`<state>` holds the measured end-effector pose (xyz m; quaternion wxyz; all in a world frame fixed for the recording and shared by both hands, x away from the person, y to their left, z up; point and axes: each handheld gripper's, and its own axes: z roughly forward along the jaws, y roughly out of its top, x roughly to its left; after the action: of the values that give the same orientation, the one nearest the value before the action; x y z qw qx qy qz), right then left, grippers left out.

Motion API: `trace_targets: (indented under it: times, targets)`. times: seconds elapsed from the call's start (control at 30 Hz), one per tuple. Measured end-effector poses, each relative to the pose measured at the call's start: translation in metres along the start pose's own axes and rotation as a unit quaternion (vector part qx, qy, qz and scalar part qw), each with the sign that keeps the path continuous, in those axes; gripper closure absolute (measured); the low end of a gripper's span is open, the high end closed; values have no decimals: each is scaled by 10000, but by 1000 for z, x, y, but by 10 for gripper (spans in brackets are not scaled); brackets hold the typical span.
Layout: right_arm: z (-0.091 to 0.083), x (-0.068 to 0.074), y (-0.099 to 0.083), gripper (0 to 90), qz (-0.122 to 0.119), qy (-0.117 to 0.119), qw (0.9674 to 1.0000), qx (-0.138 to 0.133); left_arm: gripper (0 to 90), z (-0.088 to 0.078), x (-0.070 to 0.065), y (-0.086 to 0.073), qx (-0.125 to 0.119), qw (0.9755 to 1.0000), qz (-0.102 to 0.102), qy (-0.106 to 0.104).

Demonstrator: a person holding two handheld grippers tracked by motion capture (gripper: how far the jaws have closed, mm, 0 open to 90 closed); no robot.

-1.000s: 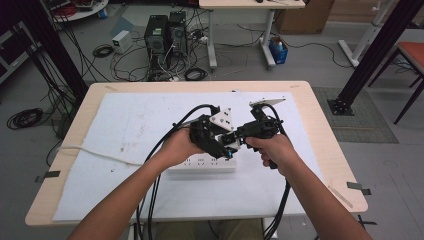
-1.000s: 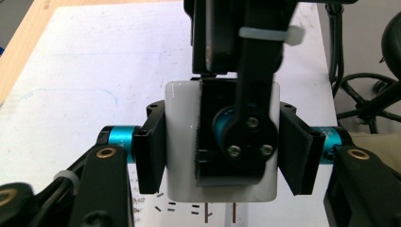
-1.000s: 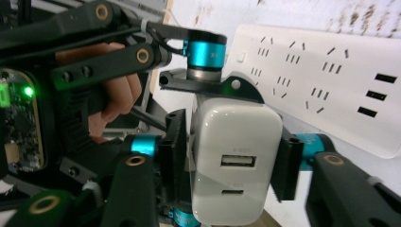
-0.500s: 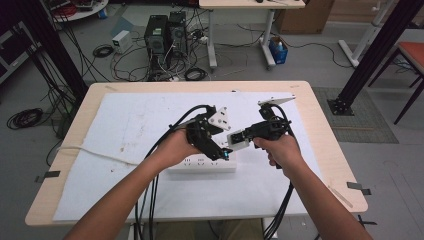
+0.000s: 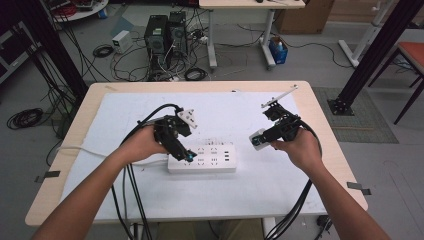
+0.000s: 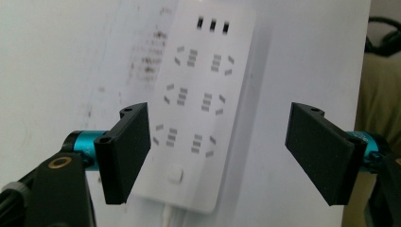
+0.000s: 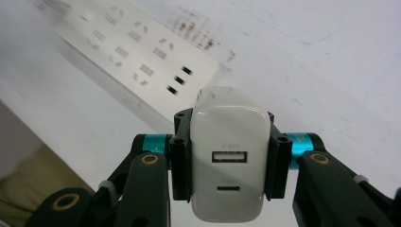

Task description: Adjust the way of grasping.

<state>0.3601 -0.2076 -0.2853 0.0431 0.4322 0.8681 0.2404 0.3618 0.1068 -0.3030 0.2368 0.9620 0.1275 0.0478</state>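
Toward the worktop's (image 5: pixel 320 150) near edge, midway along, the white power strip (image 5: pixel 202 159) lies flat, sockets up. Left hand-held gripper (image 5: pixel 188 156) has just been opening; jaws wide, empty, over the strip. Right hand-held gripper (image 5: pixel 257 140) clamps the white USB charger (image 7: pixel 230 158), lifted toward the right edge, likely for plugging in.

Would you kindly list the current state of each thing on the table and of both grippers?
White USB charger block: clamped in right gripper, lifted off the table.
White power strip: flat on table, sockets empty.
Left gripper: open, above the strip.
Right gripper: shut on charger.
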Motion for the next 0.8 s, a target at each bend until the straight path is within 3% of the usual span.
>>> trace_targets:
  times: [0.13, 0.27, 0.4, 0.43, 0.53, 0.63, 0.8]
  targets:
    - [-4, -7, -1, 622, -244, -198, 9994, 131, 232, -13, 9, -20, 91, 9994, -332, 87]
    - [-8, -10, 0, 622, -478, -314, 9981, 223, 232, -26, 21, -41, 367, 9976, -573, 139]
    - [-9, -11, 1, 622, -564, -282, 9976, 292, 232, -33, 26, -54, 474, 9968, -604, 234]
    - [-10, -11, 1, 622, -582, -291, 9975, 292, 232, -38, 29, -62, 498, 9959, -636, 406]
    - [-8, -13, 2, 622, -577, -290, 9974, 323, 232, -41, 29, -67, 390, 9958, -728, 406]
    - [-7, -11, 1, 621, -630, -314, 9968, 378, 232, -46, 30, -72, 500, 9956, -685, 388]
    - [-12, -5, 0, 621, -847, -170, 9961, 198, 232, -50, 29, -71, 460, 9965, -596, 359]
